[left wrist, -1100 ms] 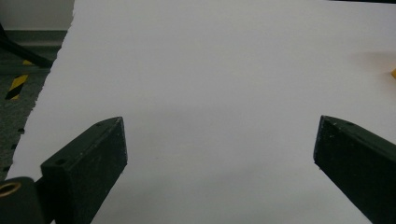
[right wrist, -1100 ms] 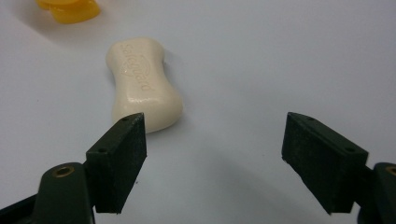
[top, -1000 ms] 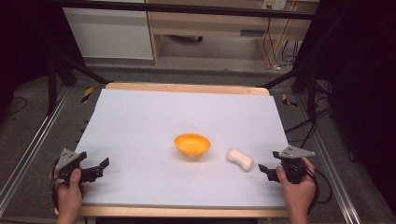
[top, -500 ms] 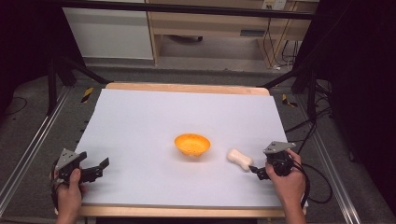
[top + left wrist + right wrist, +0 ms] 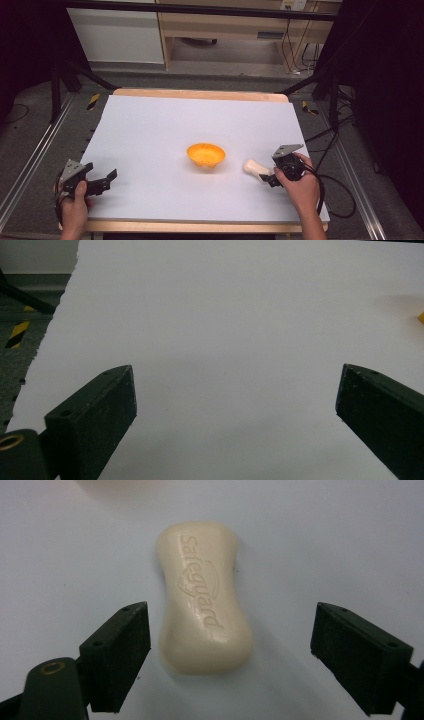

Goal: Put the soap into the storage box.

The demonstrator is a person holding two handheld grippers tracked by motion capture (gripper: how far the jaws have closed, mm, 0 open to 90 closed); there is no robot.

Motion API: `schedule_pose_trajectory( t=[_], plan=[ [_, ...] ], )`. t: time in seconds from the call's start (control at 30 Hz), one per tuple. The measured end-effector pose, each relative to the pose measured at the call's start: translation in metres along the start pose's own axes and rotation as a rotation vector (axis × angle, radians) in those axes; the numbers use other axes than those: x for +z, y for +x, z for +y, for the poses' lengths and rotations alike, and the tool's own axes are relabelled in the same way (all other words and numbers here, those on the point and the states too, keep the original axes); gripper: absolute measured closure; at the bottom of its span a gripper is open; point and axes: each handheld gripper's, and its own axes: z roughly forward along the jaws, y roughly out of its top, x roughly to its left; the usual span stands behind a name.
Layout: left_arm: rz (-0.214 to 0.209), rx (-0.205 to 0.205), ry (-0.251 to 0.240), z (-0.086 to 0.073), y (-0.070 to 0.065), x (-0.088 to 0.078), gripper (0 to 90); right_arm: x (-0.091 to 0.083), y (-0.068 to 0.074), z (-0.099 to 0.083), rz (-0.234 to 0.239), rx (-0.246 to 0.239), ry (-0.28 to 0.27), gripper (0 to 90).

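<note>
**Fingers straddle the soap, grip not yet made**

Fingers of the right gripper (image 5: 230,650) stand spread to either side of the bar of soap (image 5: 204,597), which lies flat on the white surface (image 5: 165,125) with its stamped lettering facing up. Their jaws have just been closing a little, yet a gap shows between each pad and the soap, wider on one side than the other, so nothing is pinched. The near end of the bar sits between the fingertips; the far end reaches out beyond them.

From the high view, the right gripper (image 5: 266,179) meets the soap (image 5: 254,168) just to the right of the orange bowl (image 5: 205,155), which stands upright near the middle of the surface and looks empty. Soap and bowl are near each other but apart.

Over at the left edge, the left gripper (image 5: 102,181) rests low with its fingers spread wide, nothing but bare surface between them.

By my reading, the work is at its start: the approach to the soap is done, while the squeeze, the lift and, most likely, the carry to the bowl are all left. Centring the bar between the fingers before closing would help, since soap can slip from an uneven pinch.
</note>
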Motion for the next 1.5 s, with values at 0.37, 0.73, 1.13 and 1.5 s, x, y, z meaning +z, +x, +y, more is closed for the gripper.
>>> schedule_pose_trajectory(
  t=[0.37,0.73,1.13,1.5],
  plan=[
    [0.001,0.005,0.004,0.000,0.000,0.000,2.3,0.010,0.003,0.018,0.045,-0.014,0.058,23.3],
    [-0.001,0.004,0.006,0.000,0.001,0.000,2.3,0.021,0.004,0.028,0.062,-0.011,0.122,29.3],
    [-0.001,0.003,0.008,0.000,0.001,0.000,2.3,0.033,0.004,0.032,0.065,-0.008,0.191,36.3],
    [-0.002,0.003,0.006,0.000,0.001,0.000,2.3,0.041,0.005,0.029,0.063,-0.003,0.200,47.9]
  ],
)
